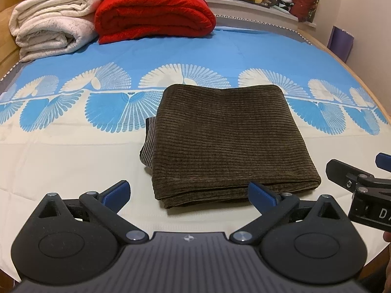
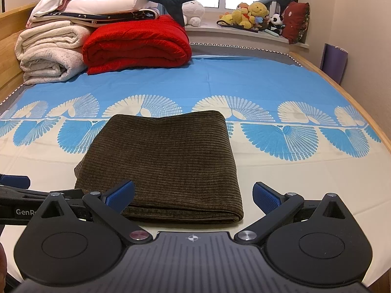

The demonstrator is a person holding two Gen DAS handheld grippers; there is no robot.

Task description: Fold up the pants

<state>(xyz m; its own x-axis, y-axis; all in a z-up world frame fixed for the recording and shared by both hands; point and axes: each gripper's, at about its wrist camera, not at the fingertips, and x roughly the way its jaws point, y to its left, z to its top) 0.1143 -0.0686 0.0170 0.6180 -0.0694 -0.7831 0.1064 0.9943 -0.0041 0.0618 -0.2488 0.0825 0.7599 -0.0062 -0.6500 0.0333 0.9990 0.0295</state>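
Cut off by the frame edge: right claw (image 1: 381,168), left claw (image 2: 14,182). Under the pants (image 1: 224,141), layers hidden; windowsill toys (image 2: 254,14) too small.

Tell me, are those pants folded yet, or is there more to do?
Done, it seems: the pants lie on the bed as a neat stacked rectangle, with only a striped lining edge peeking out at one side. In hand: nothing. The left gripper and right gripper are both open and empty, near the pants' closest edge. Left: at most tucking in that edge.
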